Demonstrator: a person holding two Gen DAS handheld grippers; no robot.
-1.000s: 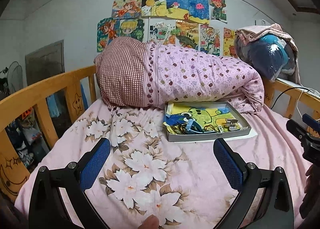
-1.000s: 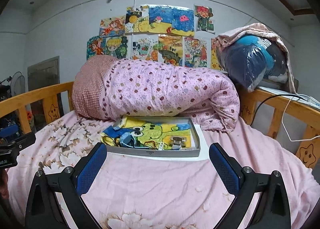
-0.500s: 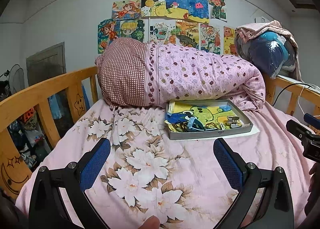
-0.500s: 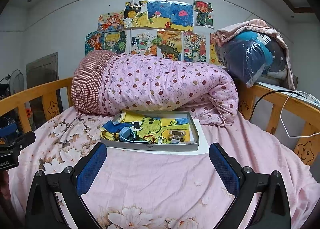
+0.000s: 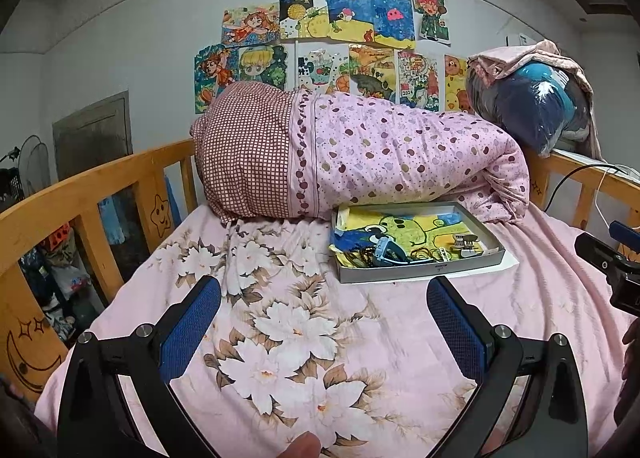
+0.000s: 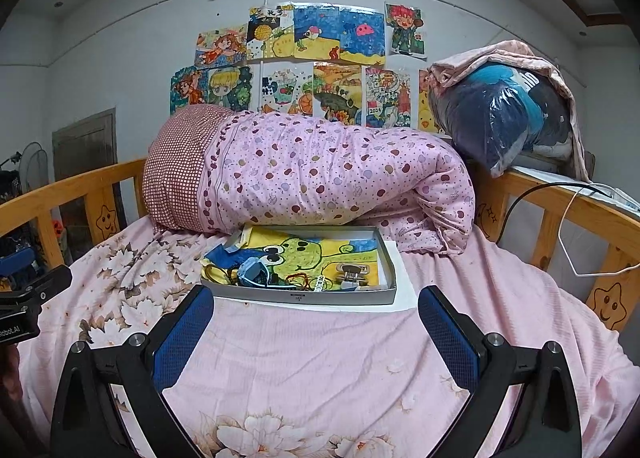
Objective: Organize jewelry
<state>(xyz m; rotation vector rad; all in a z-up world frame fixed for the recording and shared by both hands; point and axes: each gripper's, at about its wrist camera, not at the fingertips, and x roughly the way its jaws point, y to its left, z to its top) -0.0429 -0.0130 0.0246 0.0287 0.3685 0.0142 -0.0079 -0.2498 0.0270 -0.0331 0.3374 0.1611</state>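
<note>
I hold my left hand-held gripper [image 5: 323, 322] and right hand-held gripper [image 6: 315, 320] spread wide and empty above the bed [image 6: 328, 358], facing the shallow tray [image 6: 304, 297] where the jewelry [image 6: 298, 280] lies heaped along the near wall, within reach.

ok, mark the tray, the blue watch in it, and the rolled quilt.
tray [image 6: 340, 297], right wrist view, on its grey front wall.
blue watch [image 6: 252, 272], right wrist view, on its blue body.
rolled quilt [image 6: 328, 174], right wrist view, on the dotted pink middle.
</note>
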